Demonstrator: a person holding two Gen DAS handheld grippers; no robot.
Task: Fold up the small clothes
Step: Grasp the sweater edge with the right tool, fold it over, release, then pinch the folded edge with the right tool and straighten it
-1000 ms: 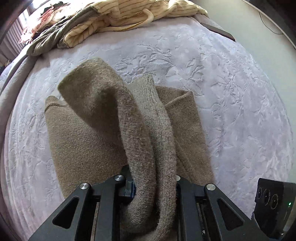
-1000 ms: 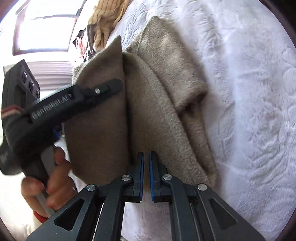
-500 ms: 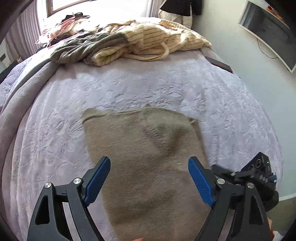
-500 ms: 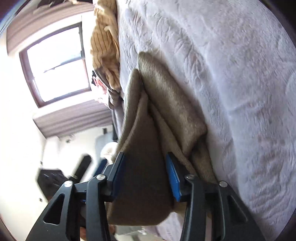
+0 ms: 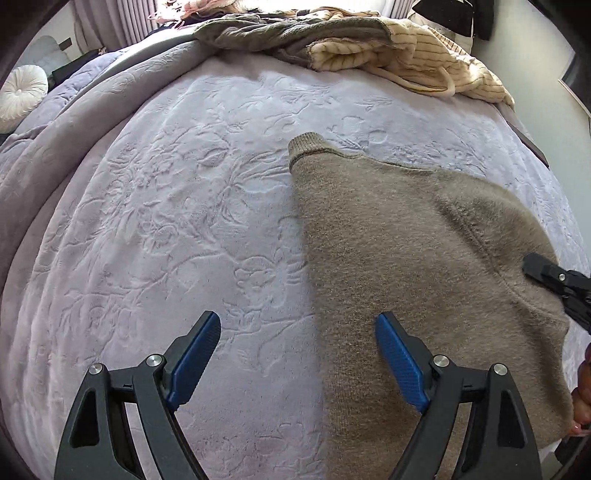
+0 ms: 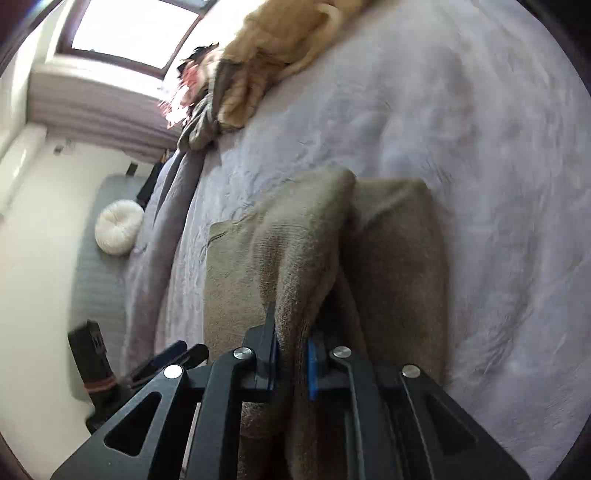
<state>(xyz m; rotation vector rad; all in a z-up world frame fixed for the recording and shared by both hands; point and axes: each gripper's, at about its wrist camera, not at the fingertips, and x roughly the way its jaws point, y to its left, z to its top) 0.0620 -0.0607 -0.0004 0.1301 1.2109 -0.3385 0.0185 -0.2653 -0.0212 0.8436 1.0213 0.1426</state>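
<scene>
A tan knit sweater (image 5: 406,240) lies partly folded on the lilac embossed bedspread (image 5: 177,206). My left gripper (image 5: 297,360) is open and empty, hovering over the sweater's left edge, its right finger above the knit. My right gripper (image 6: 291,354) is shut on a raised fold of the sweater (image 6: 295,251) and holds it up off the bed; the rest of the garment lies flat beneath it. The right gripper's tip also shows at the right edge of the left wrist view (image 5: 554,277).
A heap of other clothes, a cream striped garment (image 5: 424,55) and a grey one (image 5: 280,33), lies at the far end of the bed. A grey duvet (image 5: 55,155) bunches along the left side. A round white cushion (image 6: 118,227) sits on a bench beside the bed.
My left gripper let go of the sweater's fold, opened, and drew back to the left. My right gripper opened, then closed on a fold of the sweater and lifted it.
</scene>
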